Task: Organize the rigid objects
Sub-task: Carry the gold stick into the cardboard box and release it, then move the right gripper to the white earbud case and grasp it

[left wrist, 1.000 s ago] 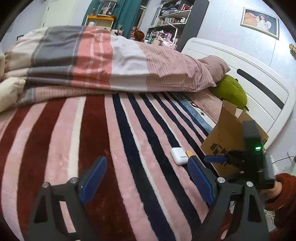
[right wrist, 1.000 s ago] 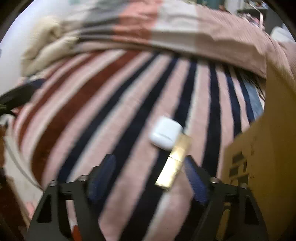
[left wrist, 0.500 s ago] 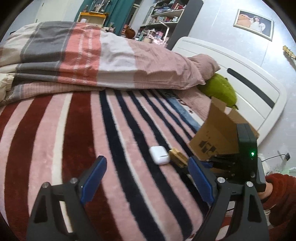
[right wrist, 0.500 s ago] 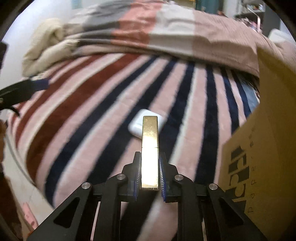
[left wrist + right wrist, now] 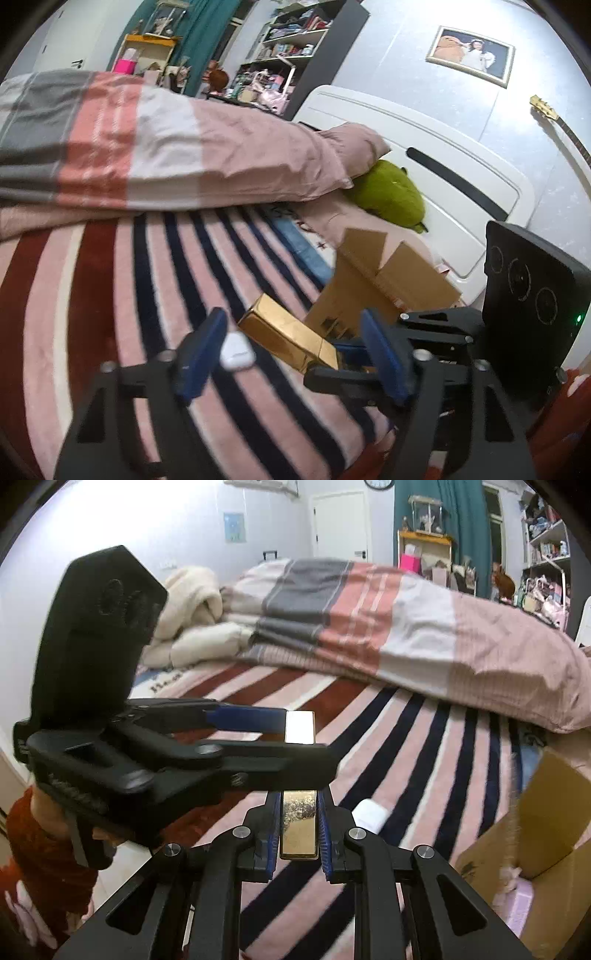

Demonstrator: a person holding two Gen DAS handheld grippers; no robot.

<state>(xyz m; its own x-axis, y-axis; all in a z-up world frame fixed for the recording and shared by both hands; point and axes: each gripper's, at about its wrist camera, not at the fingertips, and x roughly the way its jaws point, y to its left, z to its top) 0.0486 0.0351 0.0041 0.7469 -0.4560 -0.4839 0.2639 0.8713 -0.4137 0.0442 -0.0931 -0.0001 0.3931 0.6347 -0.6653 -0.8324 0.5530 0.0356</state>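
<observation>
The right gripper (image 5: 298,825) is clamped on the gold box (image 5: 298,823), raised clear of the striped blanket (image 5: 110,295). The left gripper (image 5: 291,354), fingers apart, frames the white earbud case (image 5: 237,355) lying on the blanket. Judged step: pickup done; next, carry the box over the cardboard box (image 5: 546,849) and release, then grasp the case.

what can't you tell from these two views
- Gold box, right wrist view: its middle is hidden behind the left tongs crossing in front.
- Cardboard box, both views: its inside; walls and flaps block it.
- White earbud case, left wrist view: blurred, lid seam unreadable.
- Right tongs, left wrist view: tips hidden behind left tongs' finger.
</observation>
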